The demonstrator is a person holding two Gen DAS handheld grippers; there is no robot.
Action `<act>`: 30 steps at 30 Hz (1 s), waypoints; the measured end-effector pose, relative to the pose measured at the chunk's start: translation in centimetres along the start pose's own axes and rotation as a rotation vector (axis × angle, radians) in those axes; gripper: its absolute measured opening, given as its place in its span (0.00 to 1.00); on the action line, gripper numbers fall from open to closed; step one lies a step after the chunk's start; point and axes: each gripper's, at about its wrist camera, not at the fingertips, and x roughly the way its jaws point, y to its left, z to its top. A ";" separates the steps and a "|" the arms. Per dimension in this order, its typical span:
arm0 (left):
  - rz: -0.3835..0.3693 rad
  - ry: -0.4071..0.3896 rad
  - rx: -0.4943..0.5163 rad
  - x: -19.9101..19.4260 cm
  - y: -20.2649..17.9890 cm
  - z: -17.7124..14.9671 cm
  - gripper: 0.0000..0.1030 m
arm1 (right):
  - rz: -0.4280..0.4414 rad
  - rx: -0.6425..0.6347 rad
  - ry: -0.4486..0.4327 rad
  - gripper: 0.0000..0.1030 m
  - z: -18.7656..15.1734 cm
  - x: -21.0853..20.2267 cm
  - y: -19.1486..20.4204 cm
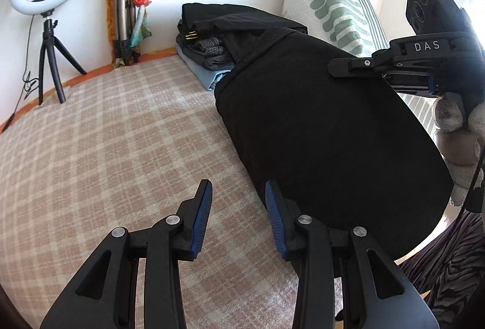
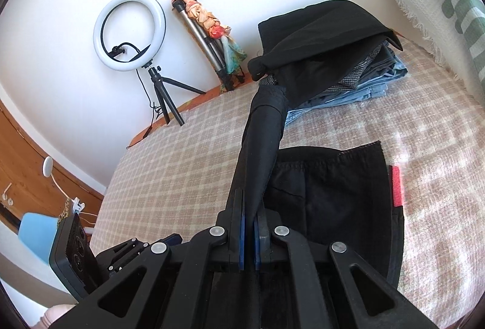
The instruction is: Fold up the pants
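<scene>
Pants (image 2: 333, 195) of soft black cloth lie on the checked bed (image 2: 182, 153) at lower centre of the right wrist view, one part drawn taut towards the clothes pile (image 2: 348, 77) at upper right. Clamped on that limp, light fabric is the right gripper (image 2: 249, 226), while the left gripper (image 1: 239, 204) stands parted and empty beside the cloth. Hems or waistband likely offer the firmest hold.

The right gripper (image 2: 249, 226) is clamped on a fold of the black pants (image 2: 333, 195), which stretch up and away to a stack of folded clothes (image 2: 348, 80) at the far right of the checked blanket (image 2: 182, 153). A ring light (image 2: 129, 33) on a tripod stands far left. The left gripper (image 2: 127, 253) shows near left.
</scene>
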 end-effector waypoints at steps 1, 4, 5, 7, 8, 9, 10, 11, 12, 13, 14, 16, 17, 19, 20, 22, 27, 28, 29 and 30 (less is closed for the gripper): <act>-0.003 0.005 0.008 0.2 -0.3 0.1 0.34 | -0.011 0.012 -0.004 0.02 0.0 -0.3 -0.8; -0.012 0.008 0.031 0.7 -1.3 0.4 0.34 | -0.044 0.042 -0.011 0.02 -0.3 -1.0 -3.0; -0.013 0.006 0.040 0.9 -1.6 0.5 0.34 | -0.057 0.048 -0.012 0.02 -0.4 -1.2 -3.6; -0.018 0.000 0.061 1.2 -2.4 0.9 0.34 | -0.078 0.062 -0.012 0.02 -0.7 -1.4 -4.8; -0.022 -0.002 0.071 1.3 -2.8 1.0 0.34 | -0.088 0.068 -0.009 0.02 -0.8 -1.5 -5.3; -0.026 -0.005 0.083 1.4 -3.2 1.2 0.34 | -0.099 0.075 -0.008 0.01 -1.0 -1.5 -5.8; -0.029 -0.008 0.096 1.6 -3.7 1.3 0.34 | -0.112 0.081 -0.006 0.01 -1.1 -1.5 -6.3; -0.031 -0.010 0.109 1.8 -4.1 1.5 0.33 | -0.124 0.089 -0.003 0.01 -1.3 -1.6 -6.8; -0.034 -0.013 0.121 2.0 -4.6 1.7 0.34 | -0.133 0.098 -0.003 0.01 -1.5 -1.7 -7.3; -0.040 -0.015 0.132 2.1 -5.0 1.8 0.34 | -0.144 0.104 -0.003 0.01 -1.7 -1.8 -7.7; -0.046 -0.018 0.144 2.2 -5.4 1.9 0.34 | -0.160 0.104 -0.003 0.01 -1.8 -1.9 -8.2; -0.056 -0.019 0.172 2.7 -6.4 2.0 0.34 | -0.213 0.085 0.003 0.01 -2.1 -1.6 -8.8; -0.059 -0.015 0.191 3.0 -6.9 2.0 0.34 | -0.233 0.080 0.010 0.01 -2.3 -1.4 -9.1; -0.059 -0.004 0.230 3.6 -7.9 1.8 0.34 | -0.236 0.097 0.031 0.01 -2.7 -0.6 -9.9; -0.055 0.002 0.250 4.0 -8.3 1.6 0.34 | -0.240 0.095 0.046 0.01 -2.9 -0.1 -10.1; -0.038 0.022 0.300 4.8 -9.1 1.1 0.34 | -0.257 0.073 0.080 0.06 -3.1 0.7 -10.4; -0.040 0.071 0.309 6.2 -9.1 0.2 0.34 | -0.302 0.057 0.010 0.32 -2.1 -0.7 -10.3; -0.044 0.073 0.302 6.2 -9.0 0.2 0.34 | -0.300 0.039 -0.014 0.33 -1.7 -1.1 -9.8; -0.046 0.072 0.299 6.2 -8.9 0.2 0.34 | -0.294 0.015 -0.037 0.33 -1.4 -1.4 -9.2; -0.046 0.073 0.300 6.2 -8.9 0.2 0.34 | -0.279 -0.017 -0.055 0.33 -1.0 -1.5 -8.4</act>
